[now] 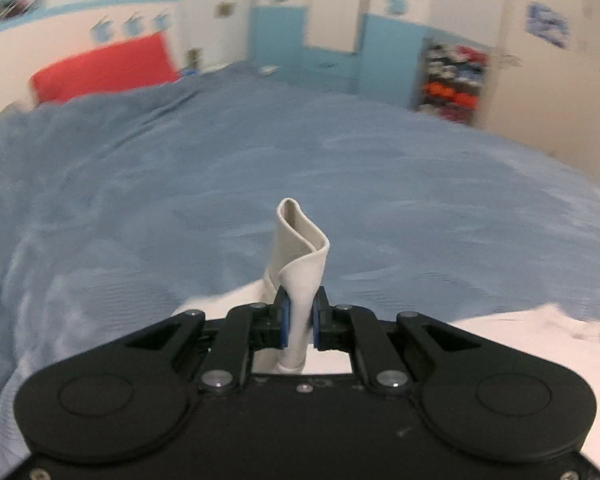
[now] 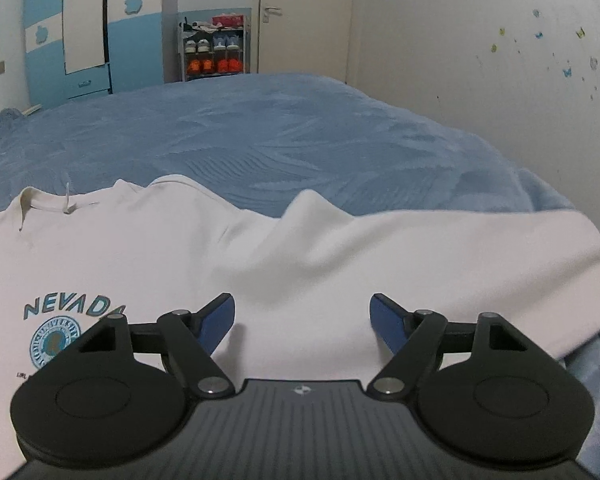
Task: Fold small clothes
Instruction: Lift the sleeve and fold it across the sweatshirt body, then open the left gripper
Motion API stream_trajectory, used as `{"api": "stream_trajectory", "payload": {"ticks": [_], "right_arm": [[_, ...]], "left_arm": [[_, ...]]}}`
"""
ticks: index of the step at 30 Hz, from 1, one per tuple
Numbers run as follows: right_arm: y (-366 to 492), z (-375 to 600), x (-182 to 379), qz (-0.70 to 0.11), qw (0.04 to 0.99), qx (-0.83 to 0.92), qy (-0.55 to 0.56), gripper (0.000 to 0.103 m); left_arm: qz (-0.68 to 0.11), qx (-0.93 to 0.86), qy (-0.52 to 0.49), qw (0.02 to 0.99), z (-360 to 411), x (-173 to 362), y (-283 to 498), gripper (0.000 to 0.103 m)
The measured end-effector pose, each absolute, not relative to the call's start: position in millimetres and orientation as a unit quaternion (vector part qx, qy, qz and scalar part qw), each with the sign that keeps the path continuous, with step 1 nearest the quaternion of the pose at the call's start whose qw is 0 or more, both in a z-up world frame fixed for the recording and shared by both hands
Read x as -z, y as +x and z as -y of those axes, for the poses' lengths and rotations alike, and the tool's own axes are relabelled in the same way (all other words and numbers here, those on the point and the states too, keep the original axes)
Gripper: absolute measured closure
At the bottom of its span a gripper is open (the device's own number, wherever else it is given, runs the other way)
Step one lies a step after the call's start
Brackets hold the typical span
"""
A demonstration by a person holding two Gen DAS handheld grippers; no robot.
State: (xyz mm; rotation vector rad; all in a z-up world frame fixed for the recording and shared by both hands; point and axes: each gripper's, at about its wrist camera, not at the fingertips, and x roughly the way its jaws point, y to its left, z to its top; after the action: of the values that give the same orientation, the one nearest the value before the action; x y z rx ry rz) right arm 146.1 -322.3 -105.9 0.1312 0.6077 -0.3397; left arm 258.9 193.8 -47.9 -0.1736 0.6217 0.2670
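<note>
- White T-shirt (image 2: 284,256) lies spread across the lower half of the right wrist view, on the blue bedspread (image 2: 284,128). Collar (image 2: 40,200) at mid-left, "NEVADA" print (image 2: 74,306) at lower left, face up. A soft ridge stands up in the cloth near the centre; the far-right portion runs off toward the frame's right edge.
- In the left wrist view, a strip of the same white cloth (image 1: 300,248) stands up curled at centre frame, just above the pads. More white shows at lower right of that view.
- Left gripper (image 1: 299,322): jaws drawn together, pinching that strip of shirt edge between the blue pads. Background is smeared, so the view is blurred; which edge of the shirt is held I cannot tell.
- Right gripper (image 2: 302,320): jaws spread wide, nothing between them, poised over the shirt's body at lower centre. Whether the fingertips touch the cloth I cannot tell.
- Step in hand, as I judge it: the first fold is starting, one side taken, the other not yet.
- Next move likely calls for the right gripper to come down and pinch a matching edge, so both sides lift evenly.
- Beyond the bed: red pillow (image 1: 104,66) upper left, shoe rack (image 2: 214,50) upper centre-left, blue-and-white wardrobe (image 2: 88,32) at upper left.
</note>
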Motion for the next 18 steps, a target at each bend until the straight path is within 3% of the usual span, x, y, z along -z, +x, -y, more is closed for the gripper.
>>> {"api": "stream_trajectory", "payload": {"ticks": [8,18], "right_arm": [[126.9,331.4,81.0,-0.268,0.947,0.16,0.074,0.01],[99.7,346.6,58.9,-0.238,0.959,0.129,0.079,0.009]], "left_arm": [[-0.242,-0.026,-0.034,0.969,-57.2,-10.1,229.5,0.095],[-0.233,0.076,-0.024,0.969,96.1,-19.8,241.7,0.095]]}}
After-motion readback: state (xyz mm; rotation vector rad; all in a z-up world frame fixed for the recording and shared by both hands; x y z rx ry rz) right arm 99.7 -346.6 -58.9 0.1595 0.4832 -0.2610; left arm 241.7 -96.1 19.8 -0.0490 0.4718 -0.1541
